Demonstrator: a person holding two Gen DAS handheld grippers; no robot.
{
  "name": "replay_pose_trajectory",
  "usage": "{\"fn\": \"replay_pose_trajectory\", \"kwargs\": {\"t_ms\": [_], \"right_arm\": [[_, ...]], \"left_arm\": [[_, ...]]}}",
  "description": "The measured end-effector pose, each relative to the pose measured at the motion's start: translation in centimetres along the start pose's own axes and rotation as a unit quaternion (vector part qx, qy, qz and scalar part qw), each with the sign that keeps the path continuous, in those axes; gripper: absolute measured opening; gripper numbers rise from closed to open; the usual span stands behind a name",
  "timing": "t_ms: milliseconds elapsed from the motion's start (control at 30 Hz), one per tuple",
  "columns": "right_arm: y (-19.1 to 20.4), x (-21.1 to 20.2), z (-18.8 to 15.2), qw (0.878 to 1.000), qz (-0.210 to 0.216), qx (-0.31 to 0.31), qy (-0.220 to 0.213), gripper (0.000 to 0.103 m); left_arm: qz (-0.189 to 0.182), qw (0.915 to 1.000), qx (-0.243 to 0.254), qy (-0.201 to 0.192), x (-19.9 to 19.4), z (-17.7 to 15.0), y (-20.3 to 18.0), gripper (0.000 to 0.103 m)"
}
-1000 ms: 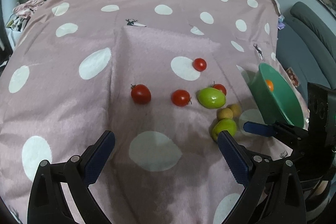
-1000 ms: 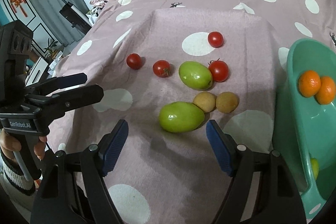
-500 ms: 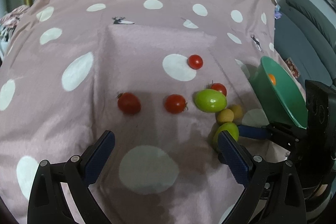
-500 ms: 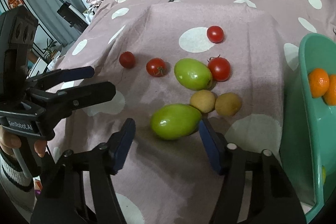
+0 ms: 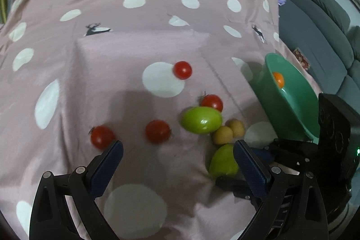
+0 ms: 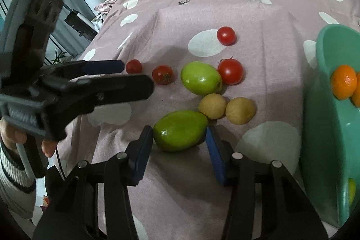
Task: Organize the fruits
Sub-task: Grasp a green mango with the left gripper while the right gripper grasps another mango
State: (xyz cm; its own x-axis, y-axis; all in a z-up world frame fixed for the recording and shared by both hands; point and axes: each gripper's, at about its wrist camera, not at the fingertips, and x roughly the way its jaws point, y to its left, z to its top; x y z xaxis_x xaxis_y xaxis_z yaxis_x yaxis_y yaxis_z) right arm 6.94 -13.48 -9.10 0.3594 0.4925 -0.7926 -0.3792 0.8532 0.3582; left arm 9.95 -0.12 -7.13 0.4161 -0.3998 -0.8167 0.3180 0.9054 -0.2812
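Note:
On the pink dotted cloth lie several red tomatoes (image 6: pixel 230 71), two green mangoes and two tan longans (image 6: pixel 212 108). My right gripper (image 6: pixel 178 136) straddles the near green mango (image 6: pixel 180 129). Its jaws are closing, and both blue pads touch the fruit's ends. The far green mango (image 6: pixel 201 78) rests beside a tomato. My left gripper (image 5: pixel 177 159) stands wide open just above the cloth with nothing between its fingers. Its left pad is close to the leftmost tomato (image 5: pixel 101 136). The near mango (image 5: pixel 222 161) sits beside its right finger.
A teal bowl (image 6: pixel 319 105) stands tilted at the right with oranges (image 6: pixel 344 81) inside. A grey sofa (image 5: pixel 319 21) lies beyond the cloth's right edge. A person's hand in a striped sleeve (image 6: pixel 13 163) holds the left gripper (image 6: pixel 137 77).
The right gripper's jaws have narrowed from wide apart to touching the near green mango's ends. The left gripper has shifted across the cloth, closer to the tomatoes, still open.

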Motion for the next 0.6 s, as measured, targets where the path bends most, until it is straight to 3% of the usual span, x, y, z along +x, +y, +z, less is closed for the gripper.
{"fn": "replay_pose_trajectory", "kwargs": {"t_ms": [267,400,500,600], "right_arm": [[0.1,-1.3,-0.8,1.000,0.012,-0.003,-0.014,0.048],[-0.3,-1.5,-1.1,1.000,0.016,-0.001,-0.016,0.048],[-0.3,-1.6,-1.2,1.000,0.018,-0.004,-0.019,0.047],[-0.6,-1.7,-1.3,0.999,0.032,0.000,-0.021,0.037]], "left_arm": [[-0.001,0.9988,0.043,0.023,2.6,1.4,-2.0,0.097],[0.014,0.9987,0.041,0.028,3.7,2.0,-2.7,0.083],[0.015,0.9986,0.042,0.029,4.2,2.3,-3.2,0.083],[0.019,0.9979,0.049,0.036,4.8,2.5,-3.8,0.078]]}}
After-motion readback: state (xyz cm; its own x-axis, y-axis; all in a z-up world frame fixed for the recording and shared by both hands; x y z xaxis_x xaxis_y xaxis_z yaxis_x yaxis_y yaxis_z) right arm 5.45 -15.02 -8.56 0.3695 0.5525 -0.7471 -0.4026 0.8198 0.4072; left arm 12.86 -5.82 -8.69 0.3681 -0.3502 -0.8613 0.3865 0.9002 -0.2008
